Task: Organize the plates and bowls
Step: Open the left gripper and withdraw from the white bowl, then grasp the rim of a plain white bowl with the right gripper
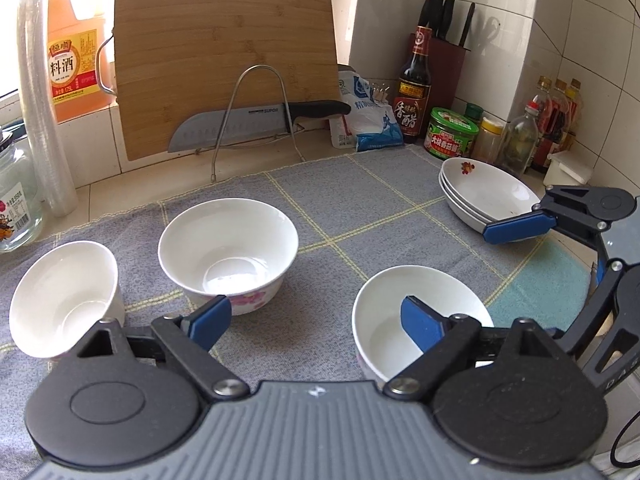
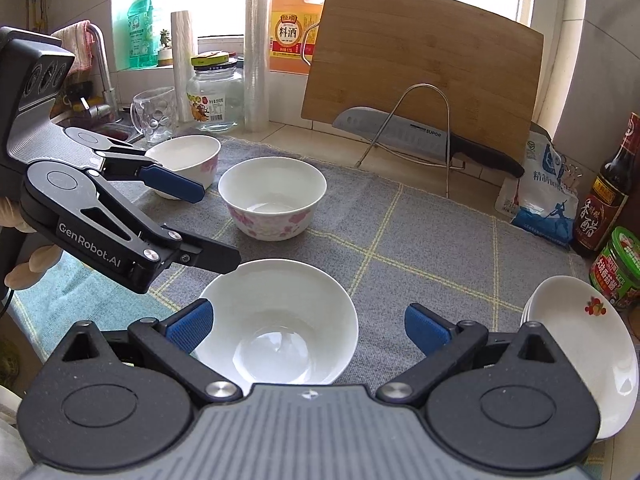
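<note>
Both claws wide, empty. Left claw (image 1: 316, 322) straddles near bowl (image 1: 420, 320) rim; right claw (image 2: 306, 326) just above. Risk: claws collide, or glazed rim slips.

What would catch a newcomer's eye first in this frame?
Three white ceramic bowls sit apart on the grey checked cloth: a near bowl between the open blue-padded right gripper and left gripper, a pink-flowered middle bowl, and a far-left bowl. A stack of white shallow plates rests at the cloth's right edge. Behind, a large grey kitchen knife lies on a wire rack against a bamboo cutting board.
</note>
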`<state>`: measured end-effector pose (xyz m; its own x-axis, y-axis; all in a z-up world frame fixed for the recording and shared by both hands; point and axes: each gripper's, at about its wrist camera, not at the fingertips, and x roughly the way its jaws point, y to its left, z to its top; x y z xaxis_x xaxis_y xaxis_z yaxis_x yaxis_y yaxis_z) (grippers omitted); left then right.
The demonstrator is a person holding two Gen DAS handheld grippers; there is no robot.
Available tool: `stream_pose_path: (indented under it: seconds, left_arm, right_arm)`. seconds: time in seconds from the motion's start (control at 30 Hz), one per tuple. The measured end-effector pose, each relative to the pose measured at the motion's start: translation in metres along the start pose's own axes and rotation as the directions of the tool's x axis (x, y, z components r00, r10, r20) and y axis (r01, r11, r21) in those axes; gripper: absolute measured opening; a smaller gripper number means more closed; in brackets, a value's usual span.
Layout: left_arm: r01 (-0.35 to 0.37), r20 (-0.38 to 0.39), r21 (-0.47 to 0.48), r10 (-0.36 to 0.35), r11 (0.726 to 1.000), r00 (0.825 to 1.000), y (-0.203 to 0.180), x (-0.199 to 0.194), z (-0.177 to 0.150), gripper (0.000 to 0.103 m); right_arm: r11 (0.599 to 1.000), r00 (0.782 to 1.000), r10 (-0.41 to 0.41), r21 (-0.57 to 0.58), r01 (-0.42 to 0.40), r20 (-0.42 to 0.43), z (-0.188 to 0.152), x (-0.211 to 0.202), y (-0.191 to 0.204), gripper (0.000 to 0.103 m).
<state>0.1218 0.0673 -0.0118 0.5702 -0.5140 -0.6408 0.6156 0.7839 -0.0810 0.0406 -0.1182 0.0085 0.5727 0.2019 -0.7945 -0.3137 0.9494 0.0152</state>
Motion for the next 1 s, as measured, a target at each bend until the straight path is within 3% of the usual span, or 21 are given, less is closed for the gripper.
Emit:
stream_pose_path:
  seconds: [0.2,0.33,0.47,0.67,1.0]
  left_arm:
    - [-0.082,0.026,0.016,0.082,0.996,0.996,0.008,-0.007,-0.008,0.095]
    - [-0.175,0.053,0.053,0.172,0.983,0.984,0.012,-0.009,-0.012,0.098]
    - [-0.22,0.064,0.073,0.215,0.973,0.974,0.016,-0.006,-0.014,0.098]
    - [-0.251,0.061,0.083,0.247,0.964,0.967,0.021,0.005,-0.016,0.098]
    - [-0.233,0.055,0.052,0.23,0.971,0.972,0.025,0.027,-0.015,0.098]
  right_arm:
    - [0.999,1.0,0.016,-0.034,-0.015,0.005,0.016,0.004,0.004,0.103]
    - [0.999,1.0,0.028,-0.031,-0.028,0.003,0.028,0.012,0.002,0.103]
    - [0.999,0.999,0.042,-0.029,-0.042,-0.014,0.038,0.022,-0.001,0.103]
    - [0.998,0.998,0.059,-0.03,-0.06,-0.035,0.051,0.035,-0.004,0.103]
    - [0.993,0.992,0.099,-0.054,-0.103,-0.077,0.064,0.056,-0.009,0.103]
